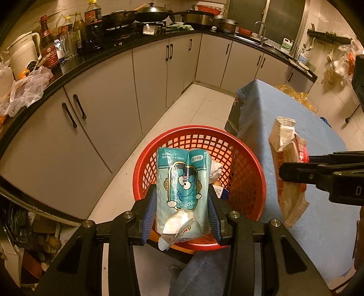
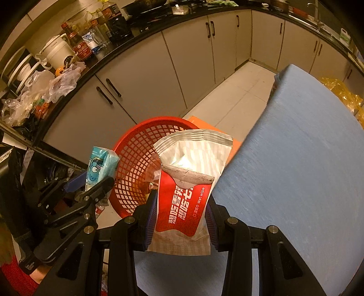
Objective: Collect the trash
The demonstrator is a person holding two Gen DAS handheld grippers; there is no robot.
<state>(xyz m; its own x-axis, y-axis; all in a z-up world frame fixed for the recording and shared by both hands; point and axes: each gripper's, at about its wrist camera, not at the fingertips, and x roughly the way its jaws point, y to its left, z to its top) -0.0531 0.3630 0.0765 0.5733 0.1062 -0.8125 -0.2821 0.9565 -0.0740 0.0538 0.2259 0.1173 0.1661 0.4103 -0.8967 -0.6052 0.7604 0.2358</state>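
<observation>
- left gripper (image 1: 182,195) pinches a teal tissue pack (image 1: 182,182) above the red basket (image 1: 248,189).
- right gripper (image 2: 180,205) pinches a red wet wipe packet (image 2: 184,205) over the blue table (image 2: 295,170) edge, beside the basket.
- cabinets (image 1: 102,113) stand behind.

Sauce bottles (image 1: 49,43), a white kettle (image 1: 22,54) and a wok (image 1: 152,12) crowd the black counter (image 1: 127,46)

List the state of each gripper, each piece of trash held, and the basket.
Left gripper: shut on the tissue pack.
Tissue pack: held above the basket.
Right gripper: shut on the wet wipe packet.
Wet wipe packet: torn open, held over the blue table.
Red basket: upright, holding some trash.
</observation>
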